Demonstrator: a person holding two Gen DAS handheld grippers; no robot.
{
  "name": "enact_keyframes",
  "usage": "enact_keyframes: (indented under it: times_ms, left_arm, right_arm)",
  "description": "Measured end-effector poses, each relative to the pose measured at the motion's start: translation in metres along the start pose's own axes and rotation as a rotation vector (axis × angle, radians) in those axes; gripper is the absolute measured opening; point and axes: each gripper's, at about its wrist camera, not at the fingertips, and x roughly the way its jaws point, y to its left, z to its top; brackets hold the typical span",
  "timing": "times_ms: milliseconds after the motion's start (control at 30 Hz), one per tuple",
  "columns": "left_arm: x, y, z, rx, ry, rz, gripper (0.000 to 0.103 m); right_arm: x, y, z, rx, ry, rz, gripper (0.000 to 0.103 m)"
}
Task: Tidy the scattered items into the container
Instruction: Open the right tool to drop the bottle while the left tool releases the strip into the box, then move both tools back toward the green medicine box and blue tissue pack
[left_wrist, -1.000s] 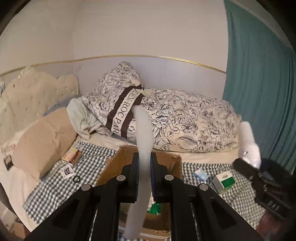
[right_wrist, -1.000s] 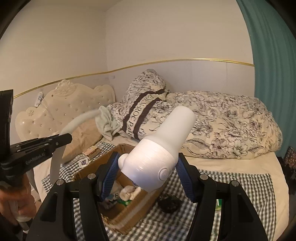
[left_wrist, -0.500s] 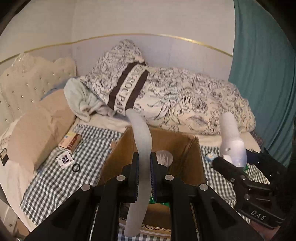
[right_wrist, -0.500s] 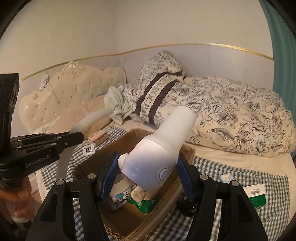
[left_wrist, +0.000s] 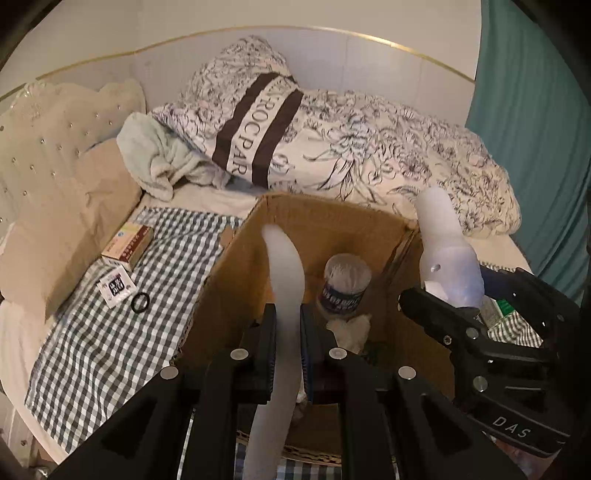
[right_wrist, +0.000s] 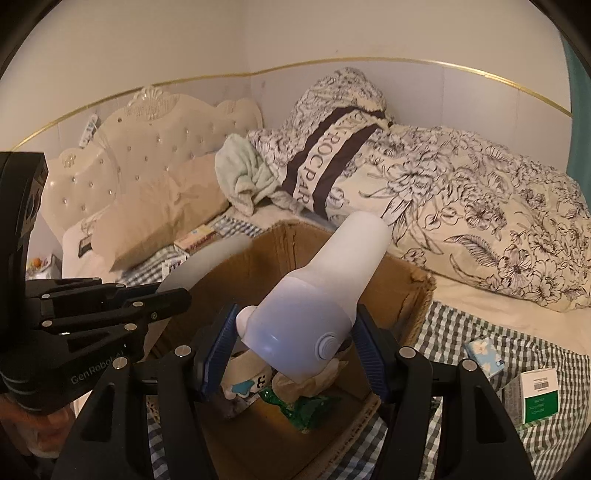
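An open cardboard box stands on the checked cloth on the bed. My left gripper is shut on a long curved white piece, held over the box's near side; it also shows in the right wrist view. My right gripper is shut on a white handheld device, held above the box; the left wrist view shows it at the box's right wall. Inside the box are a clear jar, crumpled paper and a green wrapper.
On the cloth left of the box lie a small carton, a white tag and a black ring. Right of the box lie a tissue pack and a green-and-white box. Pillows and a duvet lie behind.
Both grippers have moved forward and down toward the box with their loads. The box now looms larger and its contents show.
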Motion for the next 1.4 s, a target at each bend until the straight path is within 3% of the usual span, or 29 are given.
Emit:
enact_keyframes:
  times_ms: [233, 367, 467, 533, 933, 1133, 1267, 1400]
  left_arm:
    - [0.021, 0.009, -0.006, -0.019, 0.038, -0.008, 0.012]
    - [0.025, 0.011, -0.003, -0.039, 0.033, -0.025, 0.019]
    - [0.024, 0.008, 0.000, -0.045, 0.015, -0.038, 0.040]
    - [0.021, 0.007, 0.001, -0.048, -0.003, -0.045, 0.044]
    - [-0.003, 0.013, 0.014, -0.127, -0.105, -0.020, 0.050]
    - [-0.024, -0.002, 0.020, -0.122, -0.157, -0.033, 0.061]
    - [-0.039, -0.019, 0.023, -0.106, -0.201, -0.045, 0.078]
    - [-0.049, -0.034, 0.024, -0.101, -0.233, -0.077, 0.087]
  right_arm:
    - [0.021, 0.002, -0.012, -0.018, 0.059, -0.008, 0.061]
    - [0.025, 0.004, -0.015, -0.037, 0.066, -0.024, 0.062]
    - [0.026, 0.004, -0.017, -0.049, 0.064, -0.039, 0.063]
    - [0.024, 0.004, -0.018, -0.061, 0.052, -0.061, 0.076]
    - [-0.012, -0.011, -0.019, -0.037, -0.031, -0.114, 0.079]
    - [-0.040, -0.021, -0.023, -0.016, -0.065, -0.142, 0.079]
    - [-0.066, -0.032, -0.025, 0.008, -0.092, -0.167, 0.085]
    - [-0.092, -0.047, -0.028, 0.041, -0.122, -0.197, 0.089]
